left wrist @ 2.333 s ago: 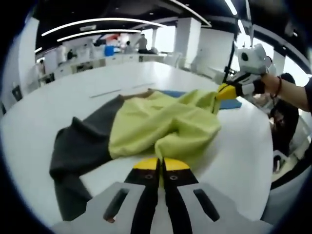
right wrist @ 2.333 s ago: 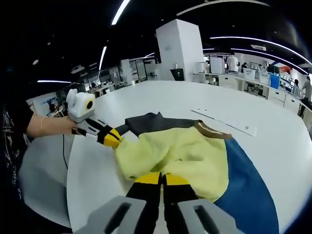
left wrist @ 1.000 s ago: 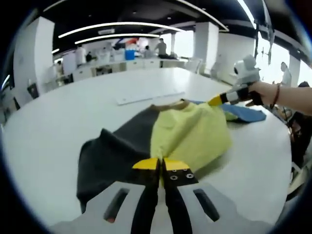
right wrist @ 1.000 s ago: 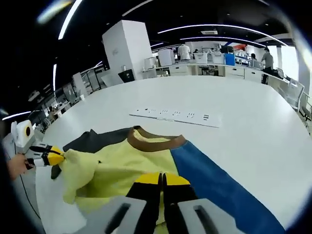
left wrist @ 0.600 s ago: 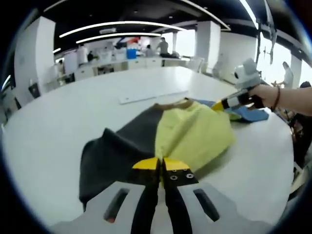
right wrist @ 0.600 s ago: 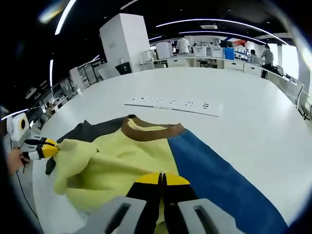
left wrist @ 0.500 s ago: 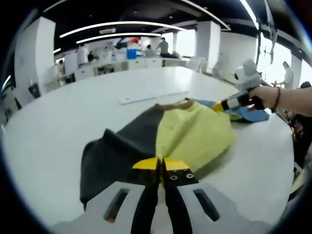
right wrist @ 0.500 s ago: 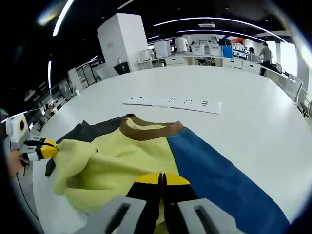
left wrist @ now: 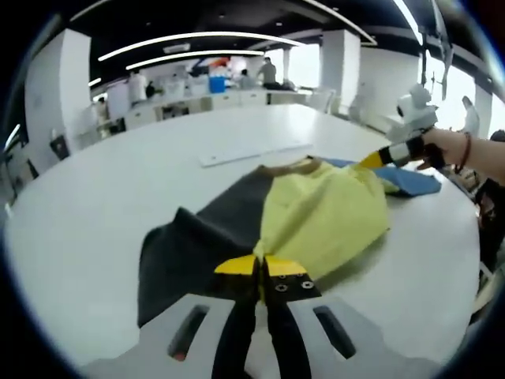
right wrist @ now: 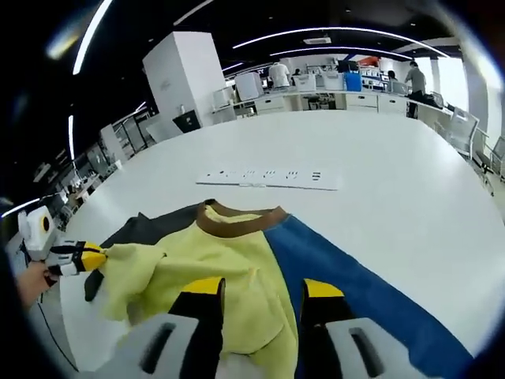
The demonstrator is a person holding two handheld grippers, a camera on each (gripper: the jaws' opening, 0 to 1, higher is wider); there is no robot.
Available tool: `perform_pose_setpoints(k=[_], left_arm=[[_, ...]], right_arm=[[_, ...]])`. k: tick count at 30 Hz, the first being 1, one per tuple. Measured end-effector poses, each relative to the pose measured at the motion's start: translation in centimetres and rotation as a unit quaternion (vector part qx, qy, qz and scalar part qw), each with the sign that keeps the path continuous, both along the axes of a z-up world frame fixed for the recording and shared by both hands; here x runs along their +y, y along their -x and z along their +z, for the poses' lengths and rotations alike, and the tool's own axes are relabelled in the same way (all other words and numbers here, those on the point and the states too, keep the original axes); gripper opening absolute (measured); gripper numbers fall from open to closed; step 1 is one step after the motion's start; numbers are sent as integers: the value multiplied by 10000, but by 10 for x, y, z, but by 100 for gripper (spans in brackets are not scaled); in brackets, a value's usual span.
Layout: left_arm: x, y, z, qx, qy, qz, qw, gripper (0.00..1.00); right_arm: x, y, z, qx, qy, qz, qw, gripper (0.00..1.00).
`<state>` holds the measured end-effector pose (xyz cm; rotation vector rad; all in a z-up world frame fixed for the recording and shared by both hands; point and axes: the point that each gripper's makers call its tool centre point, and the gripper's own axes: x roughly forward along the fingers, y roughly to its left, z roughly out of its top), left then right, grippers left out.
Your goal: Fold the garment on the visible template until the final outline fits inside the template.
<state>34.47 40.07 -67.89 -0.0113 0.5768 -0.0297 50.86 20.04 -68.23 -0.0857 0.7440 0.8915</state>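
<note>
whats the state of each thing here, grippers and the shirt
left gripper: shut on the garment's yellow fabric
right gripper: open, yellow fabric lying between its jaws
garment: lying on the table, yellow panel folded over the dark side, blue side flat
white strip: flat on the table beyond the collar

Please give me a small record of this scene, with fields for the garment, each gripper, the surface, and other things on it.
garment: colour-block shirt with yellow, blue and dark grey panels and a brown collar, lying partly folded, yellow part bunched
left gripper: jaws shut on the shirt's edge where yellow meets dark grey
right gripper: jaws open, yellow fabric lying between them
surface: white table
other things: a long white strip with dark marks, lying on the table beyond the collar
people: several, far in the background
</note>
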Motion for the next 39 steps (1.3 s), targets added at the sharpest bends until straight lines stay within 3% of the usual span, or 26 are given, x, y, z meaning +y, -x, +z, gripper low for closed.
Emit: perform_pose_setpoints(k=[4, 9, 23, 32, 39], left_arm=[[1, 0, 2, -6, -21, 11, 10000, 0], [2, 2, 1, 20, -43, -5, 10000, 0], [0, 9, 5, 4, -72, -57, 10000, 0], [3, 12, 7, -32, -68, -48, 10000, 0], [6, 14, 5, -18, -39, -32, 10000, 0]], right_arm=[[-3, 13, 13, -52, -60, 127, 9999, 33], [-8, 29, 13, -33, 6, 247, 9997, 32], [-6, 81, -13, 443, 150, 427, 9980, 29], [7, 87, -27, 635, -19, 330, 9974, 19], [15, 84, -32, 685, -151, 288, 9971, 0]])
